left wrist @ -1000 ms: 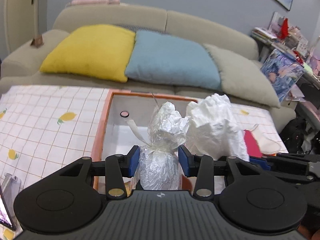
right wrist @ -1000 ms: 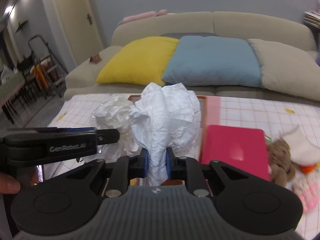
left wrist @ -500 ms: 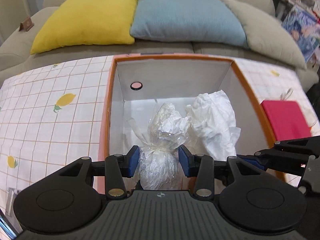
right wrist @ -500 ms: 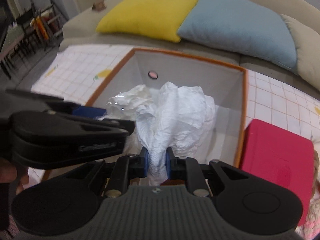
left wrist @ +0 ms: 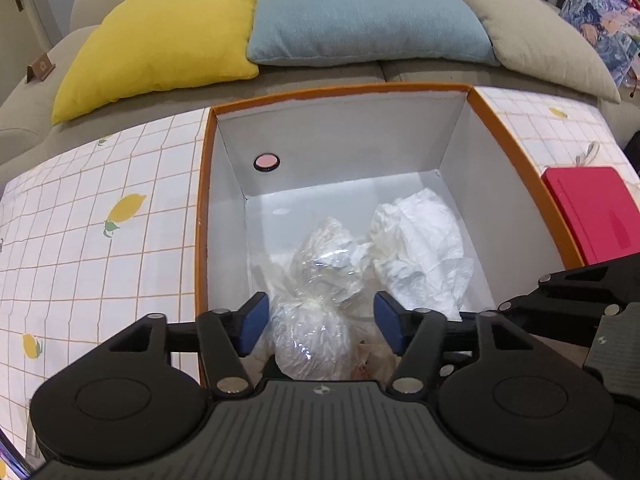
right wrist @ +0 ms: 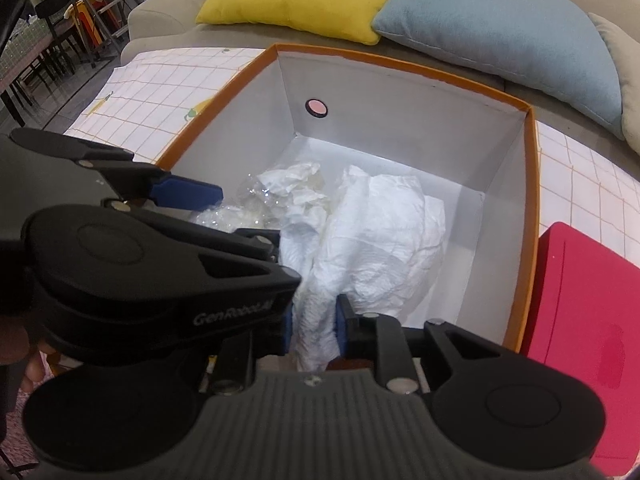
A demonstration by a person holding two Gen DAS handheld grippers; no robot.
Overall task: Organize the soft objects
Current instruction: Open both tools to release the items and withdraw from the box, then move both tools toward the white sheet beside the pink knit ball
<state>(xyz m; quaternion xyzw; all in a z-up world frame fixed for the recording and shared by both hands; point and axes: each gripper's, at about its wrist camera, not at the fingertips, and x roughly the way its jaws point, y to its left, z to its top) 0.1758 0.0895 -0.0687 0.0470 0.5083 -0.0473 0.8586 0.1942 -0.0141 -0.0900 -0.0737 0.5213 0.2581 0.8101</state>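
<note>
An orange-rimmed box (left wrist: 202, 216) with a white inside stands on the table; it also shows in the right wrist view (right wrist: 530, 184). A clear crinkled plastic bundle (left wrist: 320, 304) lies inside it between the fingers of my left gripper (left wrist: 318, 322), whose jaws stand open and apart from it. My right gripper (right wrist: 314, 326) is shut on a crumpled white paper bundle (right wrist: 376, 240), lowered into the box beside the plastic one. The white bundle also shows in the left wrist view (left wrist: 420, 244).
A tablecloth with a lemon print (left wrist: 100, 216) covers the table. A flat pink-red box (right wrist: 580, 320) lies right of the orange box. A sofa with yellow (left wrist: 160, 36), blue (left wrist: 360, 16) and beige cushions stands behind. A chair and rack (right wrist: 80, 20) stand at far left.
Both grippers came down into the box with their bundles. My left gripper's jaws have opened, letting go of the plastic bundle. The right gripper stays shut on the white bundle.
</note>
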